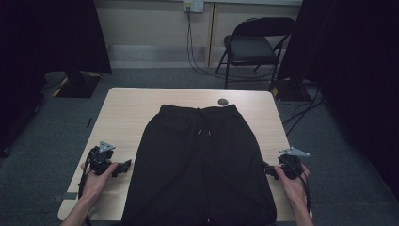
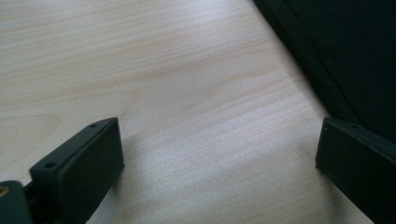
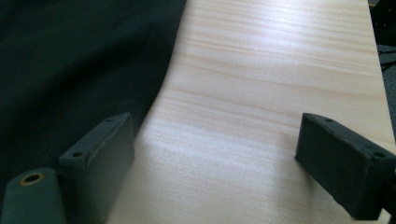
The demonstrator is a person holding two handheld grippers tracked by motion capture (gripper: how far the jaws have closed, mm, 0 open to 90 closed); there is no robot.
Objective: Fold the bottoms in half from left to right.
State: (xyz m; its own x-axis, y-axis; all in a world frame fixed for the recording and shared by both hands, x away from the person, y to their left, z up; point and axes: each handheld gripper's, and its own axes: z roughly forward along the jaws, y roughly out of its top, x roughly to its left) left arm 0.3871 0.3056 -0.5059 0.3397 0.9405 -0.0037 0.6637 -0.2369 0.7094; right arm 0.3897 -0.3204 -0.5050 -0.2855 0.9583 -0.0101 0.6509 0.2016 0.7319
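Black shorts (image 1: 200, 169) are lying flat along the middle of the pale wooden table (image 1: 127, 106), leg hems at the near edge and drawstring waistband toward the far side. Flanking them near the person, the left gripper (image 1: 126, 165) is resting just beside the left leg, its jaws standing apart over bare wood, while the right gripper (image 1: 268, 170) is sitting at the right leg's edge, jaws likewise spread with nothing between them. Farther off, a small dark round object (image 1: 222, 101) is lying just beyond the waistband, and a folding chair (image 1: 251, 47) is standing behind the table.
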